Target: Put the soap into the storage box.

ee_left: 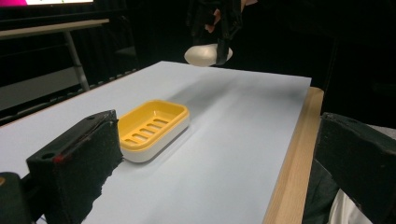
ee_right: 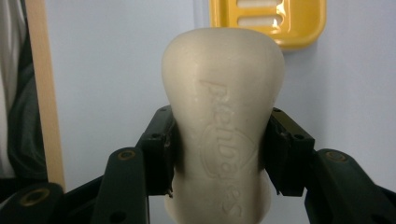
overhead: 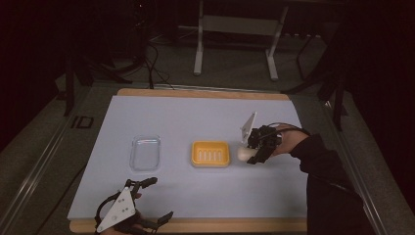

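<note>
Taking the yellow soap dish as our landmark and working from the near edge of the desk outward, we first found our left tongs, resting at the near edge, well to the near left of the dish. Their jaws stood wide apart with nothing between them.

Just left of the dish lay one clear plastic tray, apart from it and empty as far as we could tell.

The dish itself sat alone near the middle of the desk, its slotted floor bare.

Immediately right of the dish, our right tongs were clamped on the single bar of soap, held clear of the desk. In the right gripper view the soap ran lengthwise out from between the jaws, its long axis pointing straight at the dish, which lay just ahead of its free end. We judged the coming move to be a short carry toward the dish, then a lowering into it. The right hand was by far the nearer.

Our count was one soap, one dish, one tray, two tongs.
</note>
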The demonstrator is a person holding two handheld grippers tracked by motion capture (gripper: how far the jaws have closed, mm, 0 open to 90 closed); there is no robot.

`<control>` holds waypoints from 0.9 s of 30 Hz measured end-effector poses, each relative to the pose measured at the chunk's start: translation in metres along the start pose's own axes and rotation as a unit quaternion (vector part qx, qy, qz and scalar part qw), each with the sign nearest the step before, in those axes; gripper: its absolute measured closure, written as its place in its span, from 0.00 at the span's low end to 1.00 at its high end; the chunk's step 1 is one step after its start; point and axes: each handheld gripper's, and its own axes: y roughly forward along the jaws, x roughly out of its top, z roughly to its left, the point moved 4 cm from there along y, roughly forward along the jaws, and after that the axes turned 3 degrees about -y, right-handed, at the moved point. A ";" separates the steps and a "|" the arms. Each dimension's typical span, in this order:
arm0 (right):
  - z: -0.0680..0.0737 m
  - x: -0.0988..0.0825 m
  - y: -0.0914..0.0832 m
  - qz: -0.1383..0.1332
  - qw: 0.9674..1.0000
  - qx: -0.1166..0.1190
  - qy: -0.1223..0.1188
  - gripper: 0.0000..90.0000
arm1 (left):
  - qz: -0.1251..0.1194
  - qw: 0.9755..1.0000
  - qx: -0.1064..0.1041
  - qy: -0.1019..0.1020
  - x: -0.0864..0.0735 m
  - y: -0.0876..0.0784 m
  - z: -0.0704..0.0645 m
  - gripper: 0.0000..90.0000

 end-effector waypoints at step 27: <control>-0.009 0.051 -0.001 -0.032 0.999 -0.005 -0.041 0.55 | -0.001 1.000 -0.004 0.000 0.000 0.000 0.000 0.01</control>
